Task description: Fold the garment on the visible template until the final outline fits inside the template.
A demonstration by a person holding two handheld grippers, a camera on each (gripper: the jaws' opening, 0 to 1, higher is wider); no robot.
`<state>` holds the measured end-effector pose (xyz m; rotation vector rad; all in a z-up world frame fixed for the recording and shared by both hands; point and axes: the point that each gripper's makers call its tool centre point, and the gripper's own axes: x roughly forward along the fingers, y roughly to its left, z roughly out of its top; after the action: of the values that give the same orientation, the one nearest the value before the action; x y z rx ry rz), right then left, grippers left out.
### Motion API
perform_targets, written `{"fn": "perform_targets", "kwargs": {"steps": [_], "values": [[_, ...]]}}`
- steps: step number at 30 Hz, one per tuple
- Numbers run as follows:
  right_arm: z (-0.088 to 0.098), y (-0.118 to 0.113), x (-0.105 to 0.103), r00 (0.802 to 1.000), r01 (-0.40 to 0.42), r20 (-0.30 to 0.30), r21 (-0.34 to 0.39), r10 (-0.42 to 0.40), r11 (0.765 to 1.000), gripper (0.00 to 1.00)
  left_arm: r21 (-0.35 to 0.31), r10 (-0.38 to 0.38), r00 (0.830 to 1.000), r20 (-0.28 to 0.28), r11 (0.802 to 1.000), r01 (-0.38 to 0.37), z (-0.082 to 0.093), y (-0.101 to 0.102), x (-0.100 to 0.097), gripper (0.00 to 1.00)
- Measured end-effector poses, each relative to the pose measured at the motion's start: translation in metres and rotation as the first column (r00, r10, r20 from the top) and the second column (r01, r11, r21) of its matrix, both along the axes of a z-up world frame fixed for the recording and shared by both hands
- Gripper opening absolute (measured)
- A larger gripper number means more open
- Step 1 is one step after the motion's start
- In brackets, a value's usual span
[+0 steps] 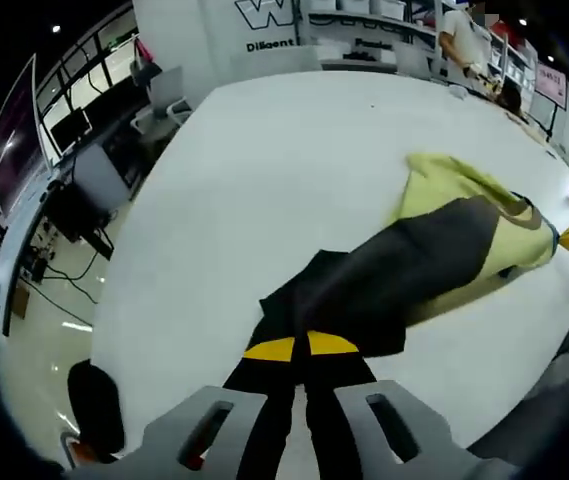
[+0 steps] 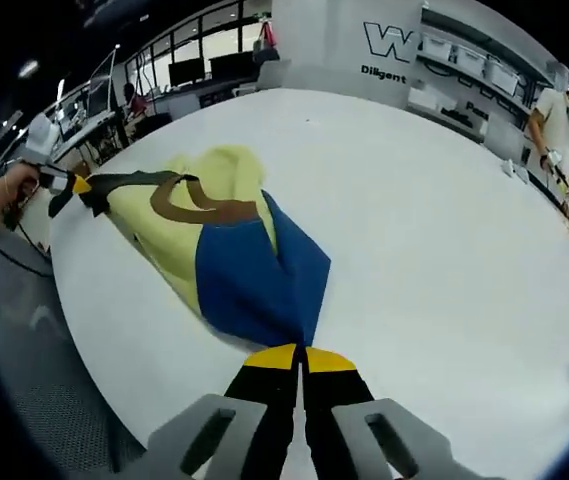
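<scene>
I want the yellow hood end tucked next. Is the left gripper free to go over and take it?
Probably not: the left gripper looks shut on the garment at its dark end, and the right gripper pinches the blue end. One must let go first.

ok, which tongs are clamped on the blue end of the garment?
The right tongs: shut on the garment's blue hem. The left tongs pinch its dark end instead, stretching it over the white table.

Garment (image 2: 234,255) hem hidden between the right tool's (image 2: 302,358) jaws.

A white round table (image 1: 264,190) fronts desks with monitors (image 1: 69,130) and a standing person (image 1: 459,35).
</scene>
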<state>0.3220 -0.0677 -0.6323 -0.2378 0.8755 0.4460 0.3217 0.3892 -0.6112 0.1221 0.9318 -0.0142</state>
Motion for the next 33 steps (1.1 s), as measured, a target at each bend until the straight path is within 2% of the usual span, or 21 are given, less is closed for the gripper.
{"fn": "perform_targets", "kwargs": {"steps": [6, 9, 10, 12, 14, 17, 19, 21, 26, 28, 33], "values": [[-0.003, 0.002, -0.002, 1.0, 0.021, -0.021, 0.024, -0.02, 0.999, 0.0, 0.012, -0.017, 1.0, -0.004, 1.0, 0.017, -0.003, -0.002, -0.003, 0.06], [0.006, 0.002, 0.002, 0.999, 0.027, 0.023, 0.029, -0.027, 0.999, 0.0, 0.108, -0.042, 0.999, 0.004, 0.993, 0.042, 0.004, 0.007, -0.001, 0.17], [0.016, 0.006, 0.005, 0.998, 0.03, 0.05, 0.075, -0.034, 0.997, 0.0, 0.138, -0.053, 0.999, 0.013, 0.989, 0.051, 0.008, 0.009, 0.0, 0.21], [0.031, 0.01, 0.009, 0.995, 0.022, 0.095, 0.123, -0.033, 0.992, 0.07, 0.116, -0.037, 0.998, 0.042, 0.993, 0.032, 0.015, 0.008, 0.002, 0.23], [0.041, 0.013, 0.012, 0.992, 0.002, 0.122, 0.135, -0.018, 0.991, 0.13, 0.083, -0.034, 0.997, 0.075, 0.996, 0.028, 0.023, 0.005, 0.005, 0.25], [0.057, 0.023, 0.017, 0.984, -0.057, 0.175, 0.152, 0.03, 0.987, 0.14, 0.059, -0.053, 0.992, 0.112, 0.997, 0.047, 0.032, -0.003, 0.012, 0.29], [0.062, 0.029, 0.018, 0.983, -0.075, 0.18, 0.165, 0.045, 0.983, 0.15, 0.056, -0.059, 0.99, 0.129, 0.997, 0.052, 0.038, -0.007, 0.016, 0.31], [0.062, 0.034, 0.022, 0.98, -0.095, 0.187, 0.153, 0.066, 0.984, 0.16, 0.046, -0.071, 0.987, 0.142, 0.997, 0.065, 0.042, -0.013, 0.021, 0.32], [0.052, 0.039, 0.027, 0.983, -0.114, 0.159, 0.142, 0.091, 0.983, 0.18, 0.016, -0.131, 0.973, 0.19, 0.991, 0.13, 0.05, -0.034, 0.04, 0.38], [0.048, 0.041, 0.029, 0.985, -0.118, 0.147, 0.15, 0.095, 0.982, 0.19, 0.009, -0.15, 0.97, 0.19, 0.989, 0.15, 0.049, -0.04, 0.045, 0.42], [0.039, 0.041, 0.03, 0.989, -0.11, 0.118, 0.153, 0.092, 0.982, 0.19, 0.012, -0.25, 0.952, 0.174, 0.968, 0.252, 0.041, -0.056, 0.059, 0.49]]}}
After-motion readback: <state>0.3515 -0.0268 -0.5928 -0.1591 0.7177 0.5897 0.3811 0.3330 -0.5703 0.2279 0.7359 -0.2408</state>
